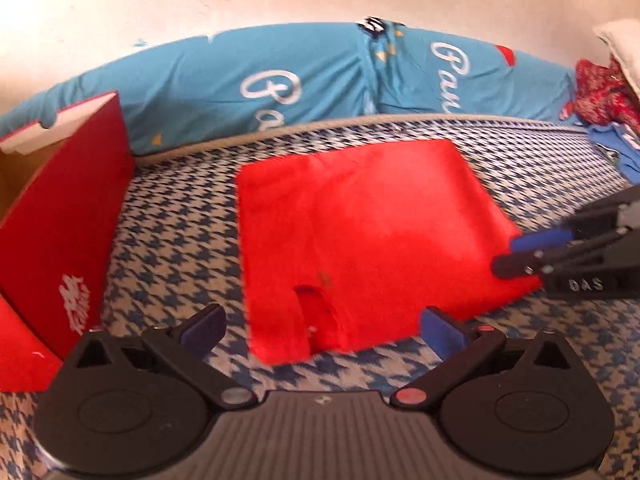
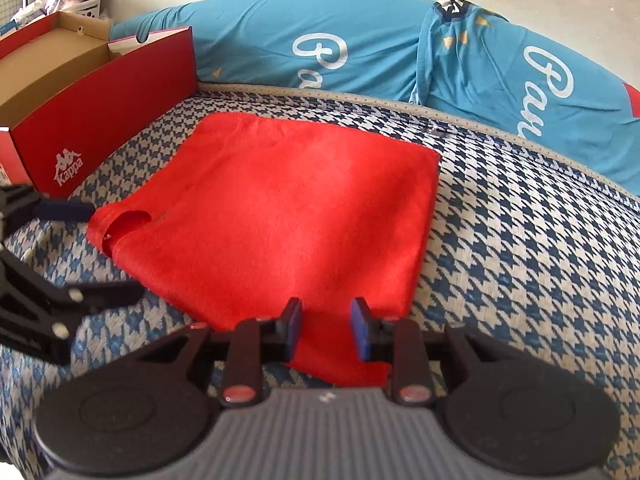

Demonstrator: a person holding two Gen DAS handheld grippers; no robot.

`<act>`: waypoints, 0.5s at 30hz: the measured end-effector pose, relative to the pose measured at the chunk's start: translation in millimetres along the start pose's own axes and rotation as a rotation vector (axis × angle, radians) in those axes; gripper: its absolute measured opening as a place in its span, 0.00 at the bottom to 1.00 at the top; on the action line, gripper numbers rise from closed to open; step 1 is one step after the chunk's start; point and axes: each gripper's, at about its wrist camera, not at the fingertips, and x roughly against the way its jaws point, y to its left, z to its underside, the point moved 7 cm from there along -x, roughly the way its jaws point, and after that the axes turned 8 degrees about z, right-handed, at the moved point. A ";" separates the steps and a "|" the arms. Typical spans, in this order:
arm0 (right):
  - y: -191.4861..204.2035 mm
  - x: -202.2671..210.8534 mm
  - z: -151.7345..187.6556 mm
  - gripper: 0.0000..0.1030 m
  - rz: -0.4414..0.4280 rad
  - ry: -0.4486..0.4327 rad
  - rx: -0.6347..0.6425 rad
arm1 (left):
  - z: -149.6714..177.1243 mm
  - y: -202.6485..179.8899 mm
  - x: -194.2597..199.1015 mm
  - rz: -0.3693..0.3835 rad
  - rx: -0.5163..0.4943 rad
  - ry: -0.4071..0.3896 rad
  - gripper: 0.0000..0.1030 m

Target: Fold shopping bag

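Item: red shopping bag [image 2: 288, 208], flat on the bed [image 2: 520, 248], unfolded as I judge. My left tongs [image 1: 322, 330] released; right tongs [image 2: 325, 330] part-open astride near corner, not pinching.

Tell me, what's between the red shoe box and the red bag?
Only bare houndstooth cover lies between the shoe box and the red bag. The right wrist view shows it best.

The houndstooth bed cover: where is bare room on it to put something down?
Bare houndstooth cover lies right of the red shopping bag, up to the blue pillows. A narrower strip lies between bag and red shoebox. Crowded near the hand-held grippers.
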 end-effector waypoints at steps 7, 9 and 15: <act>3.0 4.4 -4.1 0.26 -0.013 -0.020 -0.011 | 11.2 8.5 -15.5 -0.003 0.037 0.039 1.00; 8.6 10.0 -8.0 0.26 -0.060 -0.038 -0.022 | 11.4 8.0 -15.3 -0.005 0.031 0.037 1.00; 34.4 3.8 -3.1 0.30 -0.115 -0.015 0.067 | 10.2 7.3 -15.2 -0.018 0.020 0.033 1.00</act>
